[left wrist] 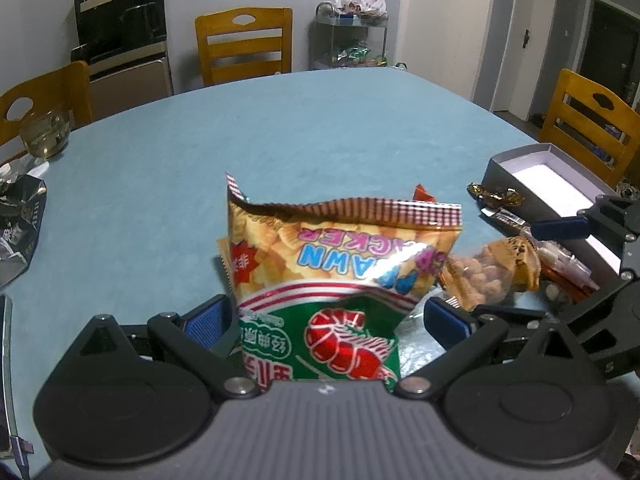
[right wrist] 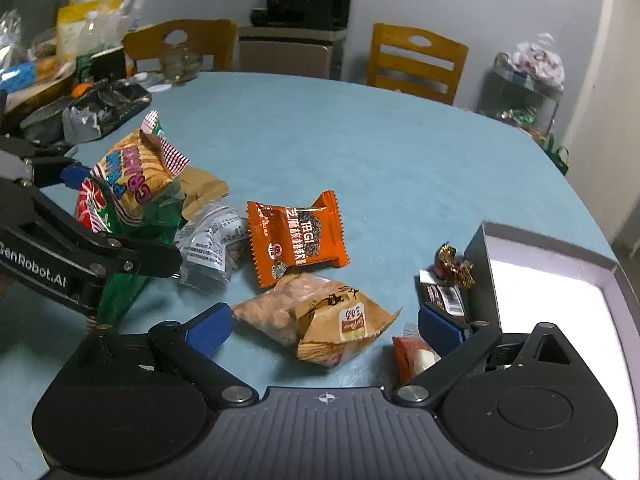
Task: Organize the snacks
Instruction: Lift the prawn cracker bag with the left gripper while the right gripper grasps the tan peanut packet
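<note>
My left gripper [left wrist: 326, 320] is open with a prawn cracker bag [left wrist: 340, 264] standing between its wide-apart blue pads; the pads do not press it. The bag [right wrist: 128, 184] and left gripper [right wrist: 120, 216] also show in the right wrist view. My right gripper [right wrist: 324, 326] is open over a brown peanut packet [right wrist: 320, 316]. An orange snack packet [right wrist: 296, 238], a clear printed packet [right wrist: 212, 244] and a gold-wrapped candy [right wrist: 454, 264] lie on the blue table [right wrist: 400, 152]. An open grey box [right wrist: 552, 280] with a white inside sits at right.
A dark bar [right wrist: 444, 294] and a red packet [right wrist: 412, 354] lie by the box. Clutter and a black bag [right wrist: 104, 110] fill the table's far left. Wooden chairs [right wrist: 416, 62] ring the table. A glass bowl [left wrist: 44, 132] stands far left.
</note>
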